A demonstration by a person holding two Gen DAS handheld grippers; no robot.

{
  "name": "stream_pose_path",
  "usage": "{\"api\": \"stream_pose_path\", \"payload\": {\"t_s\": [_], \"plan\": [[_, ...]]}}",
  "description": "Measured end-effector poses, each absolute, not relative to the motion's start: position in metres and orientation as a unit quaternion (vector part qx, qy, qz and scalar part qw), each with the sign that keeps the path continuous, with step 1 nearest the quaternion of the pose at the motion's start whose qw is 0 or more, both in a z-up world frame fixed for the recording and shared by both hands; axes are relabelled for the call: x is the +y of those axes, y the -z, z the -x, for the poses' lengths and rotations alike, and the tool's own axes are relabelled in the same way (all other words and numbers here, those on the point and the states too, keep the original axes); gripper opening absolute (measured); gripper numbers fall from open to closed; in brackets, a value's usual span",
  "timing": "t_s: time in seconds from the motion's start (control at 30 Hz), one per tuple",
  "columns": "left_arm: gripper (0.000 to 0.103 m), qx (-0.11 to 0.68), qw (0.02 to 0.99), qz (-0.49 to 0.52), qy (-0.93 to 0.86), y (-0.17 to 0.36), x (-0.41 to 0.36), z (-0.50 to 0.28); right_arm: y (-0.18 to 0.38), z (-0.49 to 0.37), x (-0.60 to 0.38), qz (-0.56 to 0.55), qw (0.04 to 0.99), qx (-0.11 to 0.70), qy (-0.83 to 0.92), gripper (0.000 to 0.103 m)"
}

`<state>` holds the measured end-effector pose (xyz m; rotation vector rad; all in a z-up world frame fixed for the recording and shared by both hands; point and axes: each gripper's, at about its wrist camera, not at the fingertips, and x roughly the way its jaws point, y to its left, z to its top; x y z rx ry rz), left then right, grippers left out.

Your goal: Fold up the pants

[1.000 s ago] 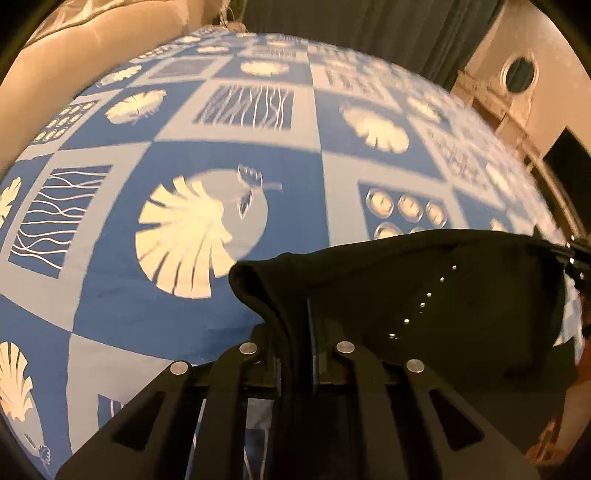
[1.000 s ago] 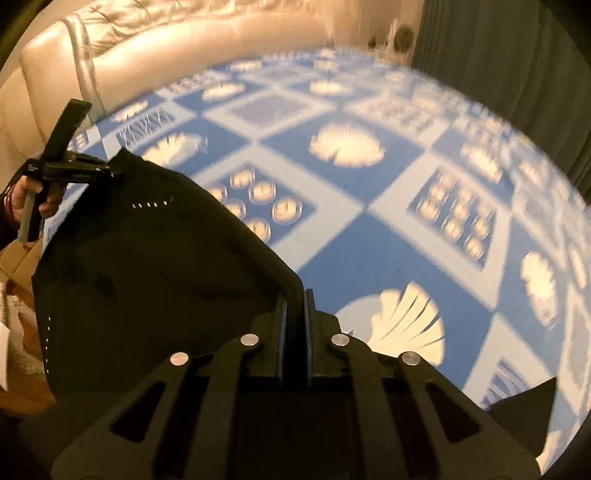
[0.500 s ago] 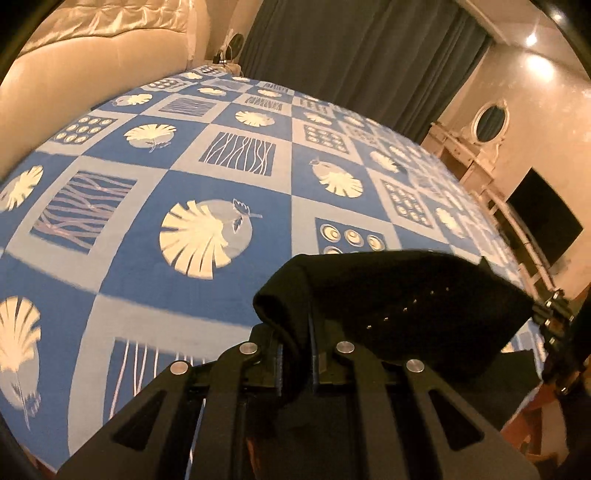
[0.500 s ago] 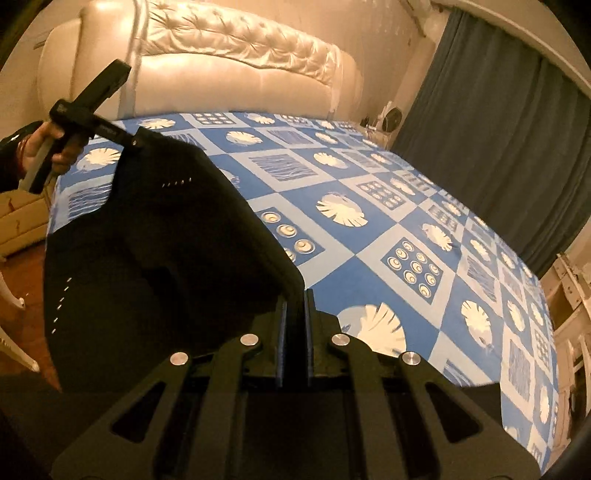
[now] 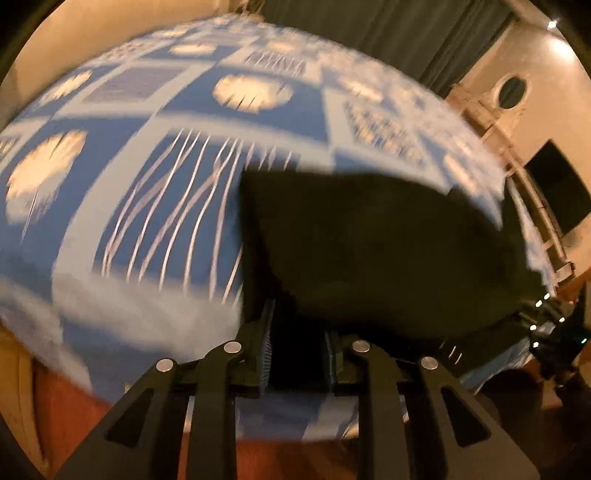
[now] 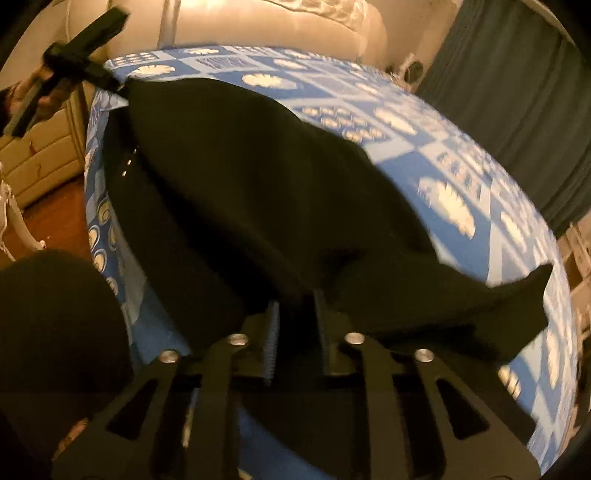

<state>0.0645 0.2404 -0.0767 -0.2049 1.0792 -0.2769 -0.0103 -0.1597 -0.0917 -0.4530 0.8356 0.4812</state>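
Your left gripper [image 5: 297, 341] and right gripper [image 6: 295, 332] both stand apart, fabric between the fingers. The pants [image 6: 258, 192] drape over the bed [image 6: 461, 177]'s near edge; flatten them before regripping.

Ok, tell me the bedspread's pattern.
Blue and pale checks with cream shell, dot and wavy-line motifs on the bedspread; sharpest in the right wrist view.

The black pants [image 6: 258, 192] fill the centre and lower middle of the right wrist frame, blocking passage there. Bare blue bedspread [image 6: 461, 192] lies open at right. In the left wrist frame, open bedspread [image 5: 140, 192] fills the left half; a headboard [image 6: 277, 22] bounds the top.
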Motion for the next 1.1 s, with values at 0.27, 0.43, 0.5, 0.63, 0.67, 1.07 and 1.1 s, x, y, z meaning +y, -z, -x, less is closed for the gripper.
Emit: {"api": "stream_pose_path", "payload": {"t_s": [0.27, 0.43, 0.5, 0.63, 0.67, 1.07, 1.1], "plan": [[0.023, 0.473, 0.848, 0.206, 0.120, 0.054, 0.250, -0.030, 0.083, 0.002, -0.223, -0.134, 0.852, 0.452, -0.229, 0.048], [0.023, 0.487, 0.831, 0.248, 0.108, 0.069, 0.232, -0.044, 0.106, -0.004, -0.254, -0.313, 0.807, 0.456, -0.206, 0.048], [0.023, 0.492, 0.828, 0.251, 0.093, 0.076, 0.227, -0.046, 0.111, -0.005, -0.256, -0.344, 0.795, 0.456, -0.202, 0.050], [0.023, 0.486, 0.825, 0.277, 0.075, 0.081, 0.228, -0.042, 0.120, -0.007, -0.259, -0.388, 0.778, 0.454, -0.193, 0.059], [0.023, 0.483, 0.825, 0.284, 0.072, 0.081, 0.229, -0.039, 0.121, -0.008, -0.260, -0.399, 0.775, 0.452, -0.192, 0.060], [0.053, 0.474, 0.812, 0.340, 0.034, 0.092, 0.239, -0.048, 0.128, -0.009, -0.264, -0.459, 0.754, 0.440, -0.165, 0.069], [0.050, 0.475, 0.811, 0.341, 0.028, 0.092, 0.238, -0.049, 0.128, -0.010, -0.264, -0.461, 0.754, 0.438, -0.162, 0.069]]}}
